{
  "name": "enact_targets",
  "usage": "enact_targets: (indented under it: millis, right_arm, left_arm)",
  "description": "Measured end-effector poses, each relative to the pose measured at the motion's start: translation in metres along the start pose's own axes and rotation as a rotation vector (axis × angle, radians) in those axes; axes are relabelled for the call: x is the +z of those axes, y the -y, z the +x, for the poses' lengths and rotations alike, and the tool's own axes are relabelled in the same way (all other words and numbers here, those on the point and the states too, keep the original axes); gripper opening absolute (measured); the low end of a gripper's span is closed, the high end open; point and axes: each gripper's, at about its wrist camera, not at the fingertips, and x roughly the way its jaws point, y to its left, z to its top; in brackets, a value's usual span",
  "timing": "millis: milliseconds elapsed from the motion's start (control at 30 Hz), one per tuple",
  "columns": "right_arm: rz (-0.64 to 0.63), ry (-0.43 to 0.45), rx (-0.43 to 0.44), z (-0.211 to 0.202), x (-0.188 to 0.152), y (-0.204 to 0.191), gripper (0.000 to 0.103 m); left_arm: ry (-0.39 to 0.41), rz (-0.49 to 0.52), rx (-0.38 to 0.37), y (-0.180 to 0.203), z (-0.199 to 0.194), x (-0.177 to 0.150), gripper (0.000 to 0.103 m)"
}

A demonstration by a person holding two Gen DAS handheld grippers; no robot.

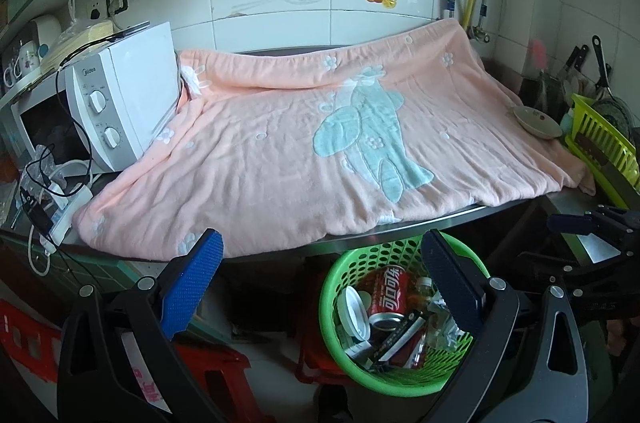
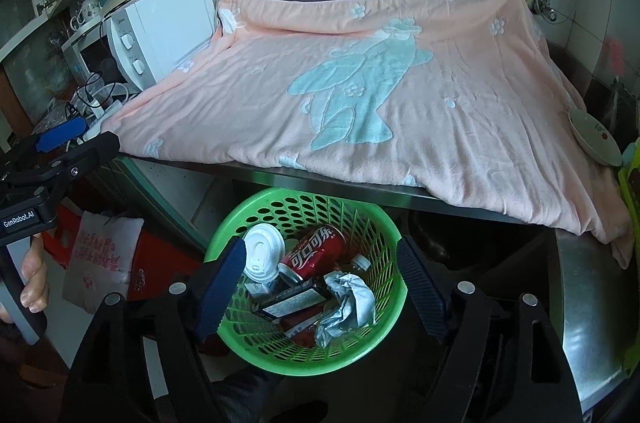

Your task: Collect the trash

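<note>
While both grippers hang in the air with nothing between their pads, the green basket sits on the floor just below the front edge of the steel counter. The left gripper has its blue fingers spread wide, to the left of the basket and slightly above it. The right gripper is directly over the basket, its fingers also spread wide, one on each side of the rim.

Inside the basket lies the trash: a red cola can on its side near the middle, a white cup lid leaning at the left wall, a crumpled grey tissue toward the right, a dark box in front of the can, and a small clear bottle beside the can.

Above the basket, a pink towel with a pale blue figure covers the counter. A white microwave stands at the towel's left end, and a shallow dish rests at its right end. A red stool stands on the floor left of the basket.
</note>
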Motion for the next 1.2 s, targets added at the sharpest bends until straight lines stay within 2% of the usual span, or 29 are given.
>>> enact_targets:
  millis: [167, 433, 800, 1200]
  right_arm:
    - [0.025, 0.031, -0.007, -0.011, 0.003, 0.007, 0.086]
    - [0.060, 0.079, -0.034, -0.029, 0.010, 0.018, 0.092]
    - [0.080, 0.127, -0.067, -0.049, 0.016, 0.021, 0.093]
    - [0.111, 0.167, -0.078, -0.062, 0.020, 0.030, 0.094]
  left_arm:
    - [0.021, -0.013, 0.001, 0.003, -0.003, 0.005, 0.098]
    - [0.043, 0.007, 0.003, 0.014, -0.006, 0.015, 0.098]
    - [0.015, -0.010, -0.044, 0.015, -0.005, 0.020, 0.098]
    - [0.050, -0.010, -0.024, 0.014, -0.013, 0.026, 0.098]
